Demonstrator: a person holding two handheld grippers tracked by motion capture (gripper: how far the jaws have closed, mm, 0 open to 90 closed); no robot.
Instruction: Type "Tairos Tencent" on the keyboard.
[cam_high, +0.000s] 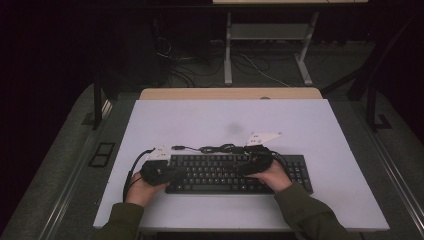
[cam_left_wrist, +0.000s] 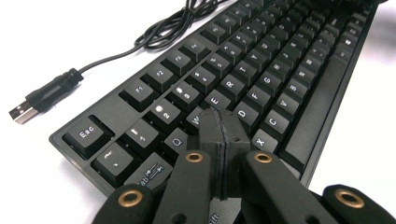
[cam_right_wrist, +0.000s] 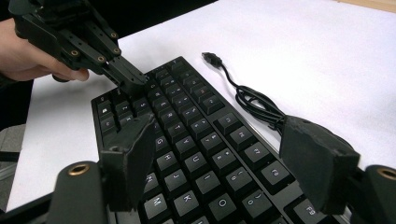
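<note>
Nearby, keyboard (cam_high: 235, 174) cable (cam_high: 220, 148) (coiled, unplugged)
</note>
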